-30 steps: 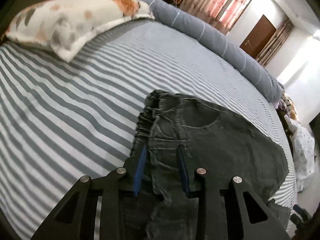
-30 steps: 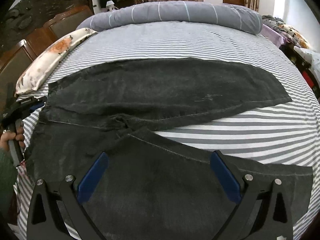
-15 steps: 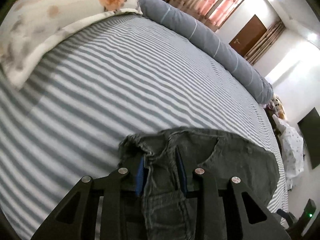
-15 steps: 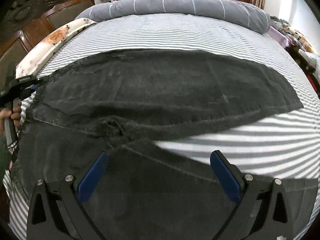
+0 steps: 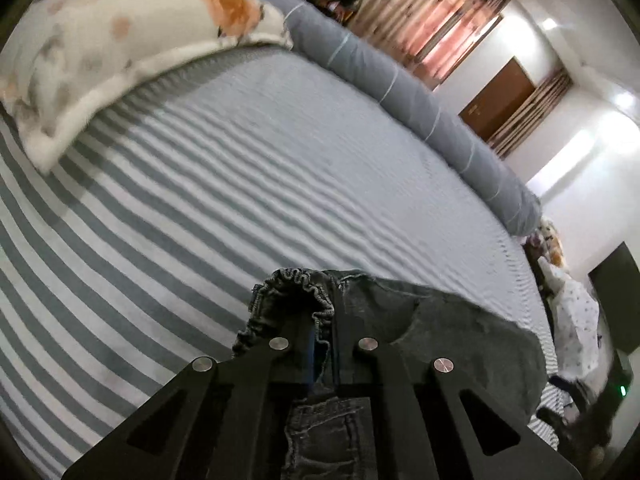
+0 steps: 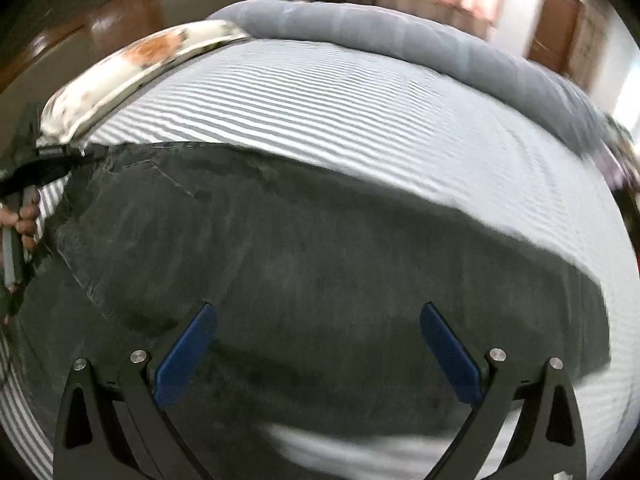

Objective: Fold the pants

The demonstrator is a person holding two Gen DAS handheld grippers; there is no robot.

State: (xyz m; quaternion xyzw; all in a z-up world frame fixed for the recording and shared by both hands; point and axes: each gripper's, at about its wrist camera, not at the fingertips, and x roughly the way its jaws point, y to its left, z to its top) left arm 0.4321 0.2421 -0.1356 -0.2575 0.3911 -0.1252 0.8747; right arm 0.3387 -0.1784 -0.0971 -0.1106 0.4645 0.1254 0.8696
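Note:
Dark grey denim pants [image 6: 320,264] lie spread across the striped bed. My left gripper [image 5: 322,336] is shut on the pants' elastic waistband [image 5: 296,292] and holds it bunched and lifted off the sheet. In the right wrist view the left gripper [image 6: 48,164] shows at the far left, at the waist end of the pants. My right gripper [image 6: 316,340] is open wide and empty, hovering over the middle of the pants, its blue pads [image 6: 188,354] apart. The view is blurred by motion.
A striped grey and white sheet [image 5: 200,200] covers the bed. A floral pillow [image 5: 100,60] lies at the head end. A long grey bolster [image 5: 400,92] runs along the far side. A wooden headboard [image 6: 100,32] stands behind the pillow.
My left gripper has closed on the waistband and lifted it toward the far side. The near leg has come over the far leg. My right gripper has moved forward over the pants.

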